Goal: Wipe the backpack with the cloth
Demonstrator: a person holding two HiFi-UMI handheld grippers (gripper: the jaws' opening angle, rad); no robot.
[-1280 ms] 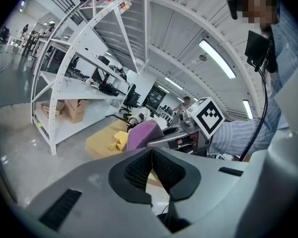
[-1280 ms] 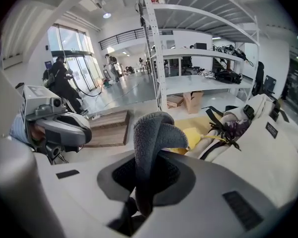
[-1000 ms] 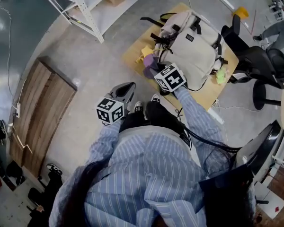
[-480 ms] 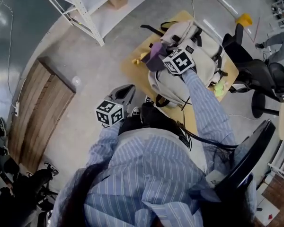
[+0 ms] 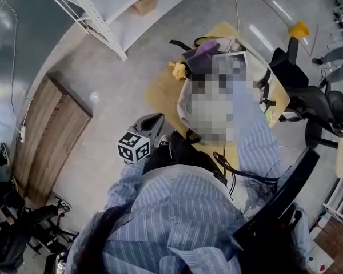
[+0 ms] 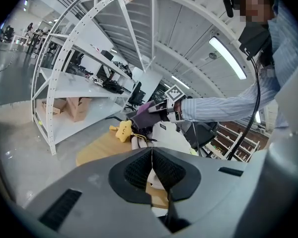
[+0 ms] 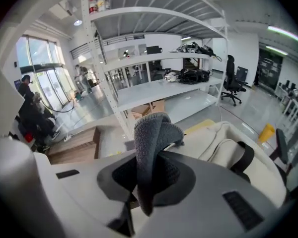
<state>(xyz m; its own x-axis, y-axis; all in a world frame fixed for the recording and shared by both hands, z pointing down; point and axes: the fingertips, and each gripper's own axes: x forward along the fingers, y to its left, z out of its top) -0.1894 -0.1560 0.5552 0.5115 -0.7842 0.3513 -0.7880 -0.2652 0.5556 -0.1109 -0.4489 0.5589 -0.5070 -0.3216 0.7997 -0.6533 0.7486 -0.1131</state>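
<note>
Right gripper (image 7: 148, 175) is clamped on the folded grey cloth (image 7: 156, 133), which pokes out over the top end of the cream backpack (image 7: 223, 145). That backpack lies on a low wooden bench (image 5: 163, 90). Left gripper (image 6: 151, 168) is closed on nothing, well back from the backpack. To wipe well, press the cloth flat to the fabric and draw long strokes, clear of the yellow toy (image 5: 177, 69) just beside the backpack's top

The left gripper (image 6: 151, 157) hung close by the body, jaws pressed together and empty, while the outstretched right arm (image 5: 252, 141) held the right gripper (image 7: 150, 175) clamped on the cloth (image 7: 151, 133).
</note>
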